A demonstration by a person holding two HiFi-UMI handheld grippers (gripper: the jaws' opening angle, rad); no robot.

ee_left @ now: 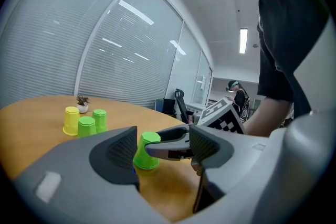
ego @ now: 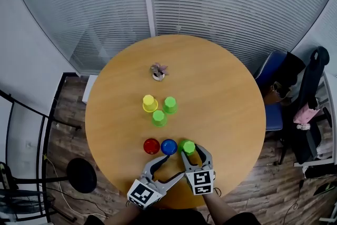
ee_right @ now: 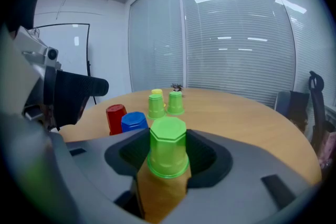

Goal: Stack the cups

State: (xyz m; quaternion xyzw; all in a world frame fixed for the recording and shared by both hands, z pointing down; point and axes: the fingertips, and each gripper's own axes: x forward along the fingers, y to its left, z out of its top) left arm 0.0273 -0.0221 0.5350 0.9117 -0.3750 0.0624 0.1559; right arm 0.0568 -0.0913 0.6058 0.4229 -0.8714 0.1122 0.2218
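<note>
Stacking not begun: six cups stand single, upside down, on round table [ego: 226, 87]. Right gripper [ego: 192, 153] straddles near green cup [ego: 188, 147], in row farthest from plant [ego: 158, 71]; jaws spread, seemingly not pressing. Left gripper [ego: 158, 166] alongside, jaws spread, empty. Blue cup [ego: 168, 146], red cup [ego: 151, 146] share that row. Yellow cup [ego: 149, 103], far green cup [ego: 169, 105], middle green cup [ego: 159, 118] cluster near plant. All nesting remains.

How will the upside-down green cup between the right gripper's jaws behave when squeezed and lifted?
The green cup looks like thin plastic: probably light, and may flex if squeezed hard. Its walls narrow upward, so it could slip down out of the right gripper. Its wide rim rests on the table, so tipping seems unlikely.
</note>
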